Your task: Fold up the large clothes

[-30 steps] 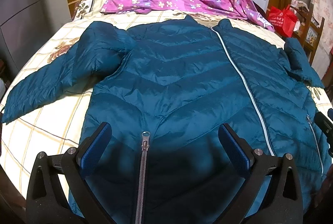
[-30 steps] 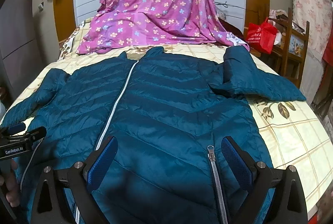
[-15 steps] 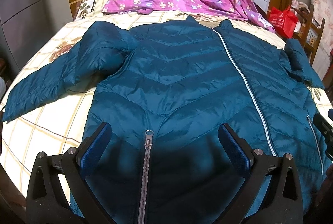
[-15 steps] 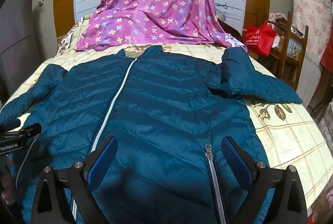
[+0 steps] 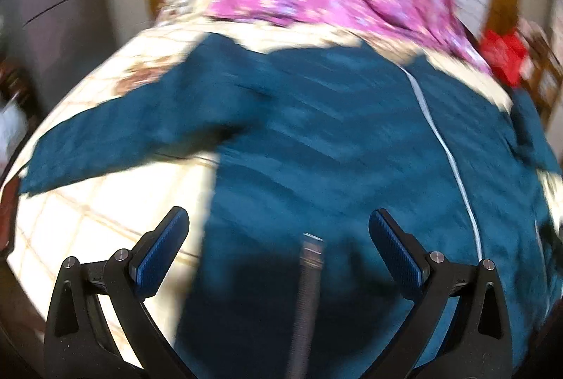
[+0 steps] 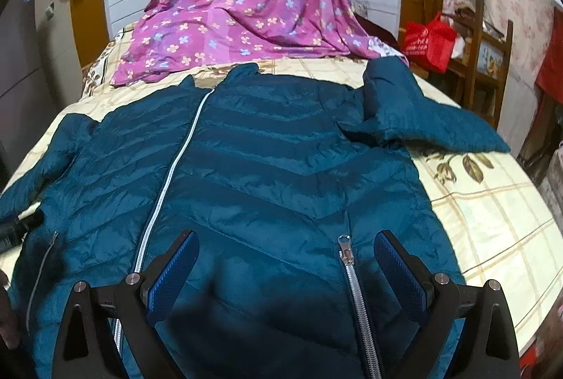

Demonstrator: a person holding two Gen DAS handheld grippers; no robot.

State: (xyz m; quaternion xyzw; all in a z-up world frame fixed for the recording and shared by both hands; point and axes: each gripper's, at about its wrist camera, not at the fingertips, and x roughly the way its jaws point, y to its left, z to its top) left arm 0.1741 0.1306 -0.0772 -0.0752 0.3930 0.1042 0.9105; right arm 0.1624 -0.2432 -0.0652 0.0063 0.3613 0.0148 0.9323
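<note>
A teal quilted puffer jacket (image 6: 281, 175) lies flat and zipped on the bed, collar far, hem near. It also shows in the blurred left wrist view (image 5: 334, 150). Its left sleeve (image 5: 123, 143) stretches out to the left; its right sleeve (image 6: 422, 122) is bent out to the right. My left gripper (image 5: 278, 238) is open and empty over the hem's left side, near a pocket zipper (image 5: 311, 259). My right gripper (image 6: 286, 259) is open and empty over the hem's right side, beside the other pocket zipper (image 6: 346, 256).
The bed (image 6: 492, 213) has a cream checked floral sheet. A purple floral cloth (image 6: 246, 2) drapes over the headboard end. A red bag (image 6: 427, 39) and wooden shelves (image 6: 489, 62) stand at the right. A grey cabinet (image 5: 52, 9) is at the left.
My left gripper has swung to the left, so its view is blurred and its left finger is now over bare sheet. My right gripper has shifted slightly left. Both stay open.
</note>
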